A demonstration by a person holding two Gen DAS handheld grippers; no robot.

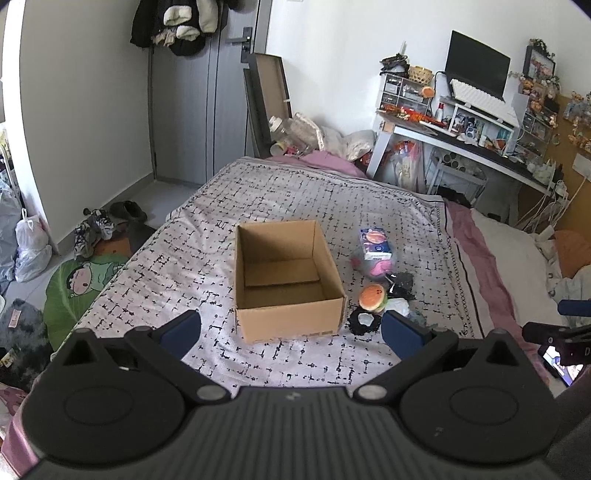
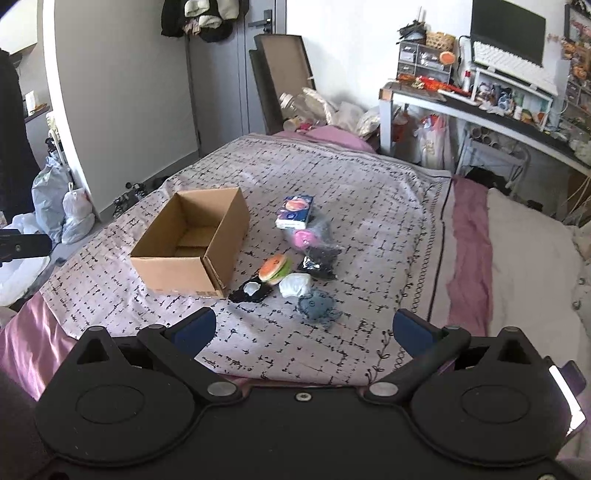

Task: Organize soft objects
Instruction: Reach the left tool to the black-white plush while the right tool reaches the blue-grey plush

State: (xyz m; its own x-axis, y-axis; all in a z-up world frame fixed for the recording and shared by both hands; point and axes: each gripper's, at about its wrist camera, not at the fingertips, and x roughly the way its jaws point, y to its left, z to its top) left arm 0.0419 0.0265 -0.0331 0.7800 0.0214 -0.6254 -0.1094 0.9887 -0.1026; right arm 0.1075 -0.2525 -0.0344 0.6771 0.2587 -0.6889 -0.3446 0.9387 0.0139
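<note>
1. The left gripper hangs above the near part of the bed, its blue-padded fingers spread wide with nothing between them
2. The right gripper is likewise wide open and holds nothing, hovering over the patterned bedspread
3. An open cardboard box stands upright on the bedspread straight ahead of the left gripper; only its folded bottom flaps show inside
4. The soft things lie in a loose cluster just to the right of the box: a burger-shaped plush nearest its corner, a flat black piece with a white patch in front of that, a white crumpled item, and a grey-blue knitted item closest to the right gripper
5. Farther back in the cluster sit a black bundle in clear wrap, a pink item in a clear bag and a blue tissue pack leaning on top of it
6. The box wall stands between the left gripper and most of the cluster; the right gripper has bare bedspread in front of it
7. Around the bed: a cluttered desk with a monitor at the right, a grey door with coats hung above it, shoes and plastic bags on the floor at the left
</note>
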